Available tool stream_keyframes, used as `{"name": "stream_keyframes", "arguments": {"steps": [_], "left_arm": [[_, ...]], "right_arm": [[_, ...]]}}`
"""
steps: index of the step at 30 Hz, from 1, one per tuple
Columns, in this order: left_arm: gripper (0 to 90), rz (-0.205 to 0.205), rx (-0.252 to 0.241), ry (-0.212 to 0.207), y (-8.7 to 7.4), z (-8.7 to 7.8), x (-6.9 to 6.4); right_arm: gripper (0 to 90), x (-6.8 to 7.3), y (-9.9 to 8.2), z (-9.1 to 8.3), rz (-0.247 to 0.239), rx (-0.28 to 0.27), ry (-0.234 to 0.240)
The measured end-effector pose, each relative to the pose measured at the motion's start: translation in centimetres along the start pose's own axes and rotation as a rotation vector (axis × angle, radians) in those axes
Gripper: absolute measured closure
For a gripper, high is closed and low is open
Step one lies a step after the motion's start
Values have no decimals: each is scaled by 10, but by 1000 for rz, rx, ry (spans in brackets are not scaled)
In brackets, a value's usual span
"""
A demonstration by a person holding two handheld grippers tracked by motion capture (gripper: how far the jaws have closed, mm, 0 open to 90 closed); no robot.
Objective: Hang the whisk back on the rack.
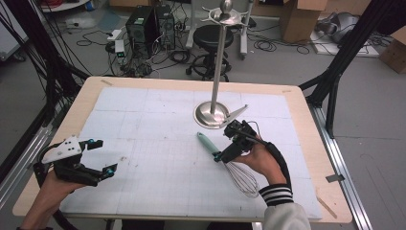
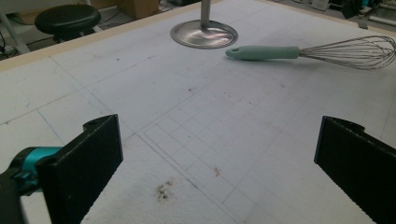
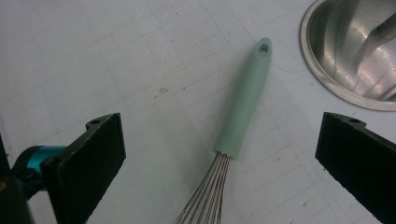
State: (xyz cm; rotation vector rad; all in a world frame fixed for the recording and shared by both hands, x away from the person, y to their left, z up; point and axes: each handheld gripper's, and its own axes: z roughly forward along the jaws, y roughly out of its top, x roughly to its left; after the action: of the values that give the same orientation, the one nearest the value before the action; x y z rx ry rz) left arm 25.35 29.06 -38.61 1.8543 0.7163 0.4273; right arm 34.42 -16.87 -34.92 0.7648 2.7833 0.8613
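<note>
A whisk with a mint-green handle [image 1: 208, 143] and a wire head [image 1: 242, 178] lies flat on the white mat, just in front of a metal stand's round base [image 1: 211, 115]. My right gripper [image 1: 224, 142] hovers over the handle's wire end, open, with the handle [image 3: 245, 100] lying between its jaws and touching neither. The wires [image 3: 205, 196] run out at the bottom of the right gripper view. My left gripper [image 1: 106, 156] is open and holds nothing at the mat's front left. In the left gripper view the whisk [image 2: 264, 52] lies far ahead of the left gripper [image 2: 217, 158].
The stand's pole [image 1: 219, 62] rises from its base to a ring of hooks [image 1: 225, 14]. The base [image 3: 355, 56] lies close to the right gripper's right jaw. The white gridded mat [image 1: 158, 120] covers most of the wooden table [image 1: 306, 124]. A stool [image 1: 210, 36] and cables sit beyond the table.
</note>
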Motion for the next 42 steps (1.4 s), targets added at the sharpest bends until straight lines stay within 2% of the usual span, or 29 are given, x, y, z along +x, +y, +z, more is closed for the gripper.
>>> {"name": "stream_keyframes", "arguments": {"steps": [4, 7, 18, 28, 30, 31, 38, 42], "left_arm": [[17, -4, -4, 1, 0, -1, 0], [17, 0, 0, 0, 0, -1, 0], [17, 4, -2, -6, 0, 0, -1], [17, 6, 2, -6, 0, 0, -1], [17, 6, 2, -6, 0, 0, 0], [17, 5, 1, -6, 0, 0, -1], [17, 6, 0, -5, 0, -1, 0], [17, 7, 1, -6, 0, 0, 0]], "right_arm": [[6, -1, 2, 8, -12, 15, -4], [6, -2, 3, 12, -4, 35, 8], [6, -9, 5, 30, 0, 93, 2], [7, -15, 4, 50, 23, 158, 30], [16, -16, 4, 54, 28, 172, 37], [60, -17, 4, 57, 27, 181, 28], [65, -20, 4, 63, 39, 207, 26], [149, -22, 4, 65, 48, 213, 23]]}}
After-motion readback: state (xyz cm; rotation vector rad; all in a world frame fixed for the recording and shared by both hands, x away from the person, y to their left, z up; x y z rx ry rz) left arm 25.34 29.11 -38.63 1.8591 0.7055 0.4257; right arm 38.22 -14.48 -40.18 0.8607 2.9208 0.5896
